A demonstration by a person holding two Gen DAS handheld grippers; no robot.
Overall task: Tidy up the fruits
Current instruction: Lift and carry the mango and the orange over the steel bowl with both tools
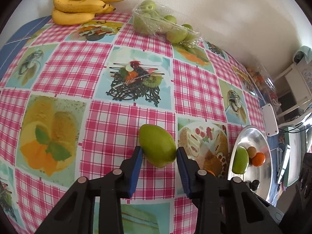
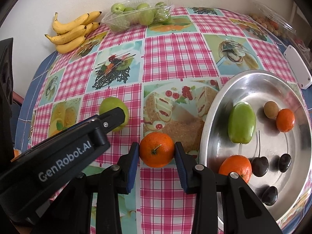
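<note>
While the left gripper (image 1: 159,153) clamps a green mango (image 1: 157,145) resting on the checked tablecloth (image 1: 120,117), the right gripper (image 2: 157,152) clamps an orange (image 2: 157,149) on the cloth just beside the steel bowl (image 2: 253,78).

Both tongs tilted steeply down, left tongs (image 1: 159,152) and right tongs (image 2: 157,150) clamped.

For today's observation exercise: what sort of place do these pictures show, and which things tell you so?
Most likely a home kitchen or dining table. It wears a wipe-clean checked tablecloth printed with desserts, bananas lie against a plain wall, and a metal dish holds loose fruit.
</note>
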